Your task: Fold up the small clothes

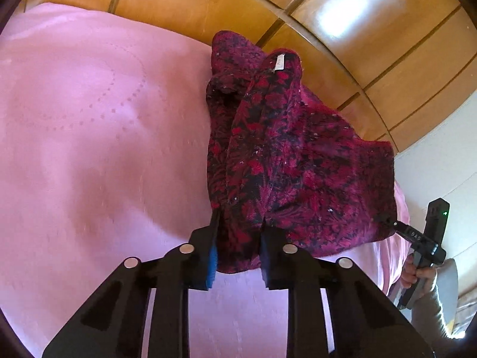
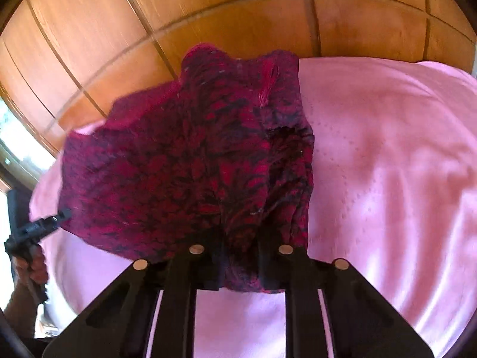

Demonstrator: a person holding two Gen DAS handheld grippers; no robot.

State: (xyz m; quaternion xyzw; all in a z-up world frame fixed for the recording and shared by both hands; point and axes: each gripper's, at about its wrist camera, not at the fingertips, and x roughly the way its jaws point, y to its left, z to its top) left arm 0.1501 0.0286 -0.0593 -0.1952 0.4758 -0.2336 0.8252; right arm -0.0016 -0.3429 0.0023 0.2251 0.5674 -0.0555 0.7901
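Ok so starting on the left: your left gripper (image 1: 238, 253) is pinching the near hem of the dark red floral garment (image 1: 286, 161), fabric bunched up thick between the fingers, so it's clamped on cloth, not spread. Garment is lifted off the pink bedspread (image 1: 89, 149) and hangs stretched btwn your two hands, w/ a white tag (image 1: 279, 63) showing at the far end. Moving right, your right gripper (image 2: 241, 256) has the other bottom corner pinched the same way; in the left cam you can see it out at the edge w/ your hand on the handle. Imo you're at the lift-and-spread step, no fold made yet afaict. Next move prob calls for pulling the corners apart a bit so the bunching in the middle drops out, then laying it flat on the bedspread before folding over. Around you: wooden wardrobe panels (image 2: 208, 15) just behind the bed, a window (image 2: 12, 137) off to the left of the right cam. Nothing's on the bedspread in the way, only the wardrobe sits close behind, so watch the far swing.
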